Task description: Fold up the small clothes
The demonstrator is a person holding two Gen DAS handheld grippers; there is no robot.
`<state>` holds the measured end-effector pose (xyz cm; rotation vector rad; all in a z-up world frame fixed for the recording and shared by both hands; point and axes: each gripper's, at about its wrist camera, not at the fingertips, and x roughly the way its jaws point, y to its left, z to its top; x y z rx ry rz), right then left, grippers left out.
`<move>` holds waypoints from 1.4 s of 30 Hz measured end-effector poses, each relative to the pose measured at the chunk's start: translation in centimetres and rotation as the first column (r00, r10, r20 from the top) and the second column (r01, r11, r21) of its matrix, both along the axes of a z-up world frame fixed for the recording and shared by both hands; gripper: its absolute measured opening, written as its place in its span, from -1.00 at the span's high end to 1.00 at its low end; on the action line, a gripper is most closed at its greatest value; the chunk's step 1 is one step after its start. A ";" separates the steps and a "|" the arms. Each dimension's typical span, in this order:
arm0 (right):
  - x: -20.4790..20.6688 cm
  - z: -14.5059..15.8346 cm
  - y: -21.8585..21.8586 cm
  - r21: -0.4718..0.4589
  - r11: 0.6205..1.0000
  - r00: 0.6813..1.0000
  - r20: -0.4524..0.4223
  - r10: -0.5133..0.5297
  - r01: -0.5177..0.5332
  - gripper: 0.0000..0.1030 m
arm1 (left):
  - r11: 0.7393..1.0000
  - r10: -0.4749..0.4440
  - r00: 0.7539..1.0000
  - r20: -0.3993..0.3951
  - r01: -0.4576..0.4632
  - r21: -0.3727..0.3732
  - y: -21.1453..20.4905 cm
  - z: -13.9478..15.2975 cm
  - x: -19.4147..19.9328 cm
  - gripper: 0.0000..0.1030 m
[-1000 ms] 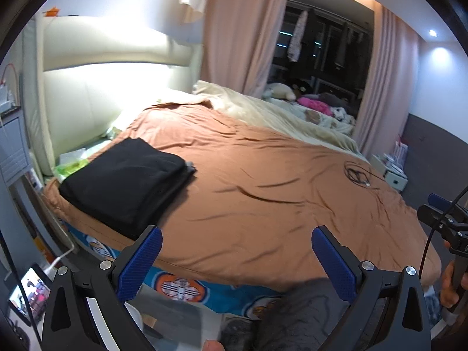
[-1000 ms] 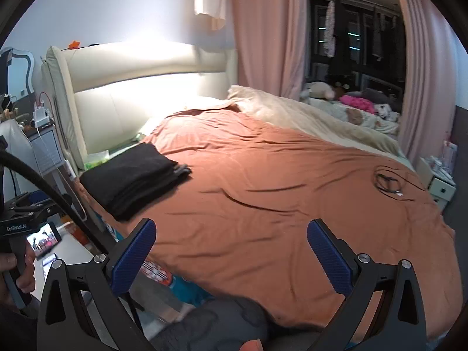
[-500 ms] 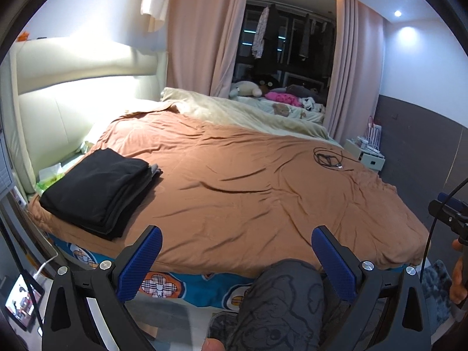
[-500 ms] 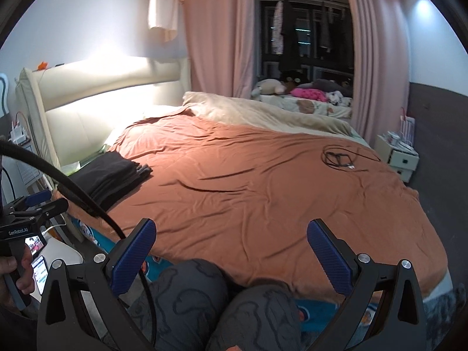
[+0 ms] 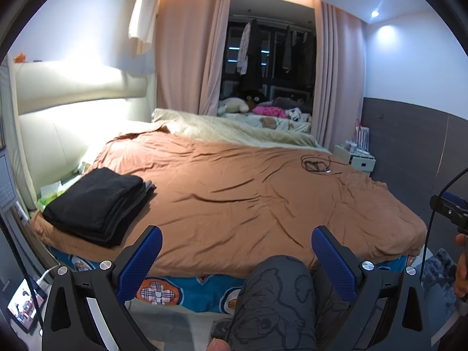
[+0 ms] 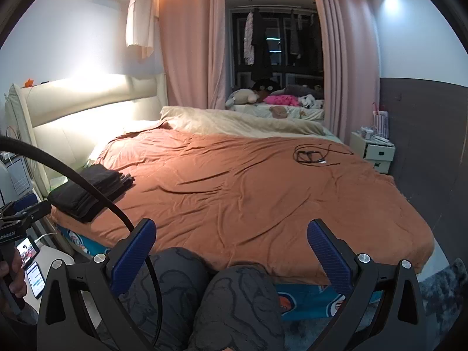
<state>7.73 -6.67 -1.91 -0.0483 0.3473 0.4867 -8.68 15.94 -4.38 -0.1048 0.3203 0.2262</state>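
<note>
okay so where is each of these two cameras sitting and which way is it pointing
Left wrist: on the left gripper, held low off the bed's near edge, facing the brown blanket and window; blue fingers open, one knee shows.
Right wrist: on the right gripper, same heading; both knees and the left hand show.
Shared: the folded black clothes, the cable.
</note>
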 end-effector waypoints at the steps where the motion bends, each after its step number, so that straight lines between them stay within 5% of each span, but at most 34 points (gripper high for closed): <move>1: -0.2 -0.2 -0.2 0.002 1.000 1.000 0.006 -0.004 0.004 -1.00 | 1.000 -0.003 1.000 0.003 0.003 0.001 -0.1 0.0 -0.1 -0.99; 42: -2.7 -3.7 -2.3 0.069 0.997 0.997 0.052 -0.050 0.047 -1.00 | 0.999 -0.024 0.998 0.064 0.021 0.044 -2.8 0.9 -2.0 -0.99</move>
